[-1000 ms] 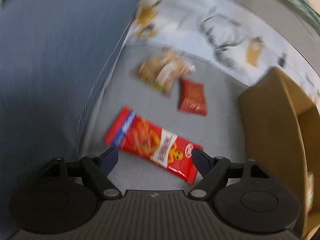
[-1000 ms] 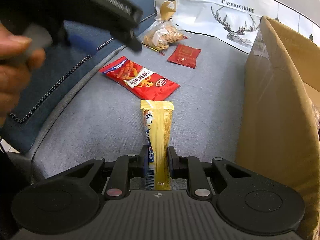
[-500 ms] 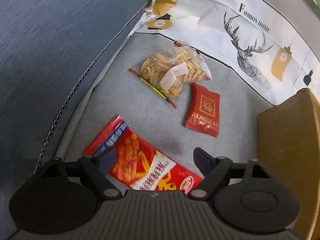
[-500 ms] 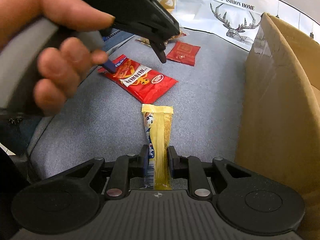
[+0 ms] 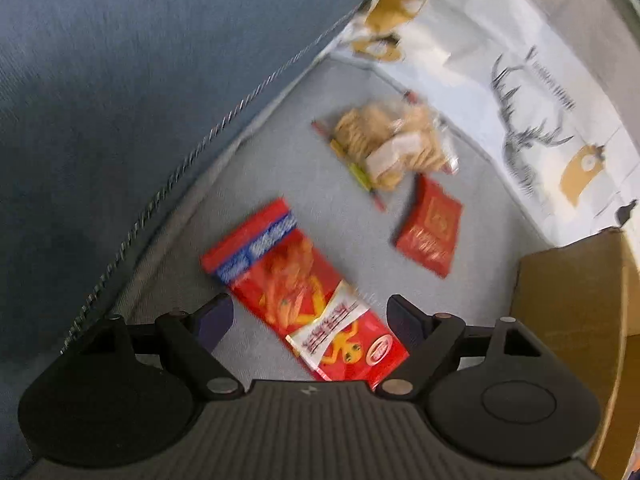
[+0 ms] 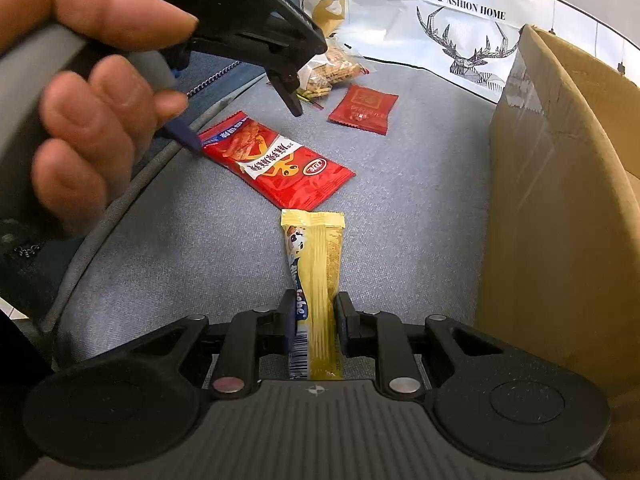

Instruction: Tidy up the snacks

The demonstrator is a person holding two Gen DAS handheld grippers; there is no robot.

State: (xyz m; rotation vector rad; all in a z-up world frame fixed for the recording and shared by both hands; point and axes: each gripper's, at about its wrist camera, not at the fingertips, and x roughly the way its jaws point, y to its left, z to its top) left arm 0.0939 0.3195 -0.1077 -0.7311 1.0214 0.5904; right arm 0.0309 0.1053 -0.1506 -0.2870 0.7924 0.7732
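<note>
My right gripper (image 6: 312, 310) is shut on a long yellow snack bar (image 6: 316, 280), held just above the grey cushion. My left gripper (image 5: 310, 314) is open, its fingers straddling the near end of a long red snack packet (image 5: 304, 296) that lies on the cushion; it also shows in the right wrist view (image 6: 276, 168), where the left gripper (image 6: 248, 128) hovers over the packet's far end. Beyond lie a clear bag of crackers (image 5: 390, 146) and a small red sachet (image 5: 430, 230), which also show in the right wrist view as the crackers (image 6: 328, 70) and the sachet (image 6: 364, 108).
An open cardboard box (image 6: 560, 200) stands at the right, and its corner shows in the left wrist view (image 5: 572, 312). A blue sofa backrest (image 5: 140, 80) rises at the left. A white deer-print pillow (image 6: 460, 28) lies at the back.
My left gripper has pulled back and lifted a little, so more of the red packet shows between its open fingers. My right gripper holds the yellow bar still.
</note>
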